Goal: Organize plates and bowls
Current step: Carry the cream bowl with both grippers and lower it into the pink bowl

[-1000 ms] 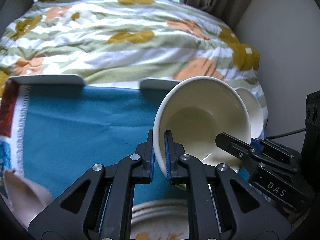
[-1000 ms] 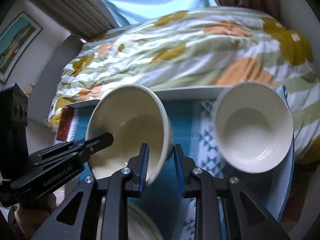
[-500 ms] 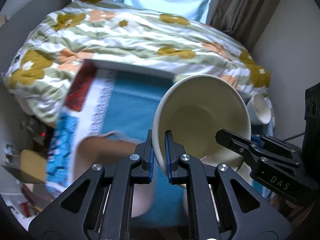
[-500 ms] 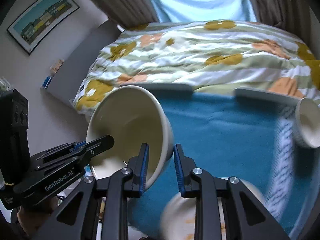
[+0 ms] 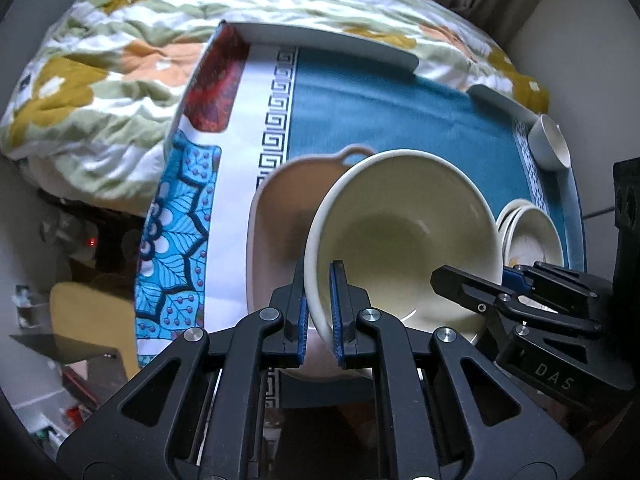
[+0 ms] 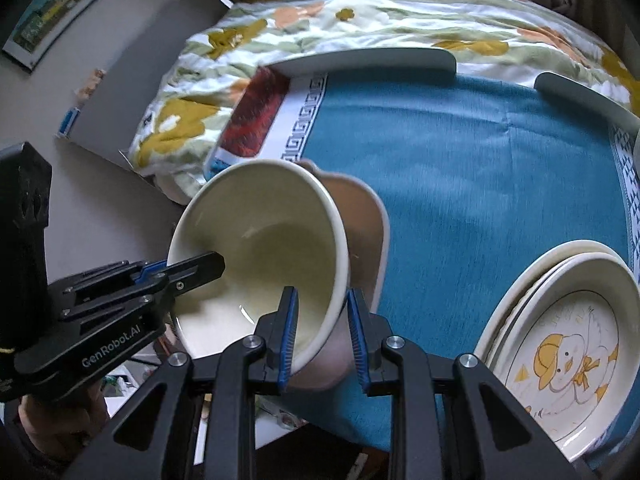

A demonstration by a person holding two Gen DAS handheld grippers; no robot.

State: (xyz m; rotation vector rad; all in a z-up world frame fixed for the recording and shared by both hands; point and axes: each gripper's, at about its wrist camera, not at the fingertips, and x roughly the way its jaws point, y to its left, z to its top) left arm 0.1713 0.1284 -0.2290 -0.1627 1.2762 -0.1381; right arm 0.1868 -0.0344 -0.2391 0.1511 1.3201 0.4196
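A cream bowl point(image 5: 404, 236) is held tilted in the air by both grippers. My left gripper point(image 5: 319, 312) is shut on its left rim. My right gripper point(image 6: 320, 336) has its fingers on either side of the bowl's point(image 6: 264, 248) right rim, and the right finger point(image 6: 357, 336) stands a little off the wall. Right under the bowl sits a pink dish with a loop handle point(image 5: 280, 216), also in the right wrist view point(image 6: 360, 216). A stack of plates point(image 6: 560, 340) with a duck drawing lies at the right, and shows in the left wrist view point(image 5: 532, 236).
A small white bowl point(image 5: 548, 142) stands at the far right corner of the blue patterned cloth point(image 6: 460, 168) on a grey tray point(image 6: 372, 60). A flowered quilt point(image 5: 120, 60) lies beyond. Floor clutter lies off the left edge.
Both grippers carried the bowl left and down, from near the small white bowl to above the pink dish. The right gripper's jaws have widened slightly.
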